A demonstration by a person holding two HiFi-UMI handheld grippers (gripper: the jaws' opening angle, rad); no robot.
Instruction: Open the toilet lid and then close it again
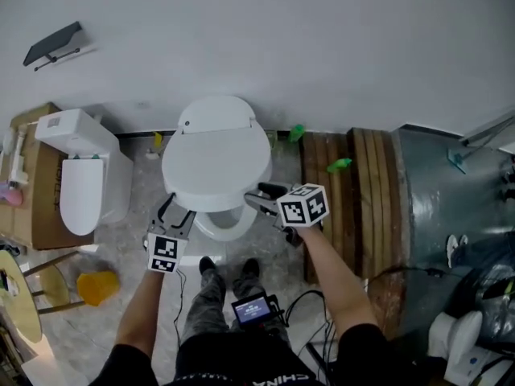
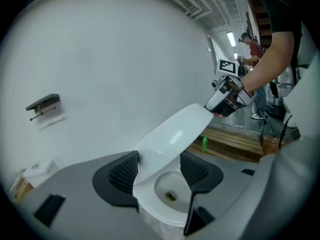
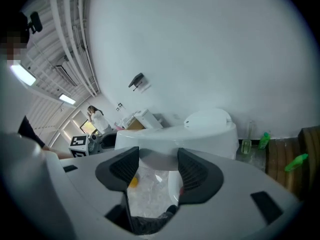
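The left gripper (image 2: pixel 159 158) has its jaws apart, astride one side rim of the lid (image 1: pixel 216 163), which leans on one pad (the other looks clear of it). The right gripper (image 3: pixel 159 156) is spread too, its tips under the opposite rim. Between them the lid tilts partly raised over the bowl (image 2: pixel 170 190), hinged at the tank (image 1: pixel 216 112).
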